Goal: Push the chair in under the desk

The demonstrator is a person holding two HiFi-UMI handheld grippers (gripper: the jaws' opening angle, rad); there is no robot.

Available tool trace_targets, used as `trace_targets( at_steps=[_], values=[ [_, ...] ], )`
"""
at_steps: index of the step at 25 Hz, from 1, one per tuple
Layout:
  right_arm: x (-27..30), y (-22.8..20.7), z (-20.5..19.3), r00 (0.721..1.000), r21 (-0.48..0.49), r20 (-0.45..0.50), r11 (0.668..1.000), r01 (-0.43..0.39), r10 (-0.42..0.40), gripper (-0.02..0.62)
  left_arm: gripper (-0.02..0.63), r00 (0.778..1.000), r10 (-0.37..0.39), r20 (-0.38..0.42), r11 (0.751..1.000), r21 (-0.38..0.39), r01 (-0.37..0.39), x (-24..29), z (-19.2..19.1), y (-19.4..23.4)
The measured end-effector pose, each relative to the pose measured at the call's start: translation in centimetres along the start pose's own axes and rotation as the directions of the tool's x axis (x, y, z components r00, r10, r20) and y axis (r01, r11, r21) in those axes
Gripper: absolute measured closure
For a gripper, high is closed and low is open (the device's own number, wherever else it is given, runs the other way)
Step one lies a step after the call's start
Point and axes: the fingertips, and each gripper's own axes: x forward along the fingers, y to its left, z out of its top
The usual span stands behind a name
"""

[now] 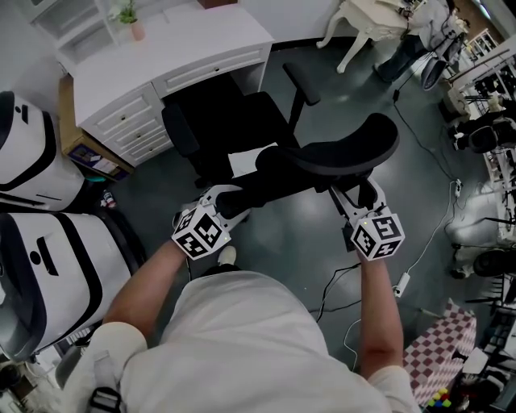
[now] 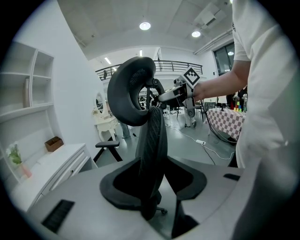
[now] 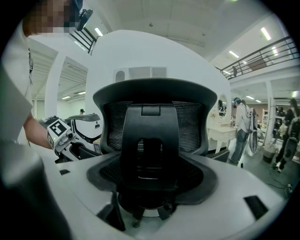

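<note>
So the black office chair (image 1: 242,121) is sitting on the grey floor (image 1: 379,97) with its seat facing the white tabletop (image 1: 185,48). The front of the seat is right at the dark knee gap next to the drawers (image 1: 129,121), and the backrest and headrest are well out in the room.

The person is standing behind it with both arms out. The left tool (image 1: 231,202) is clamped on the left edge of the mesh backrest, and in the left gripper view that edge (image 2: 152,136) runs up right between the pads. The right tool (image 1: 359,198) is tucked in just under the headrest, and its jaws look closed around the chunky plastic spine (image 3: 150,140) on the back of the chair.

There's a little potted plant (image 1: 129,20) up on the tabletop.
</note>
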Motion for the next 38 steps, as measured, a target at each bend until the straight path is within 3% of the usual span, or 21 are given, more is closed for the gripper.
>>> trace_targets(
  at_steps=[38],
  values=[
    [12.1, 1.5, 4.6, 1.0, 0.0, 0.003, 1.0, -0.001, 0.001, 0.279, 0.451, 0.999, 0.031, 0.023, 0.999, 0.006, -0.032, -1.9, -2.9, 12.7]
  ],
)
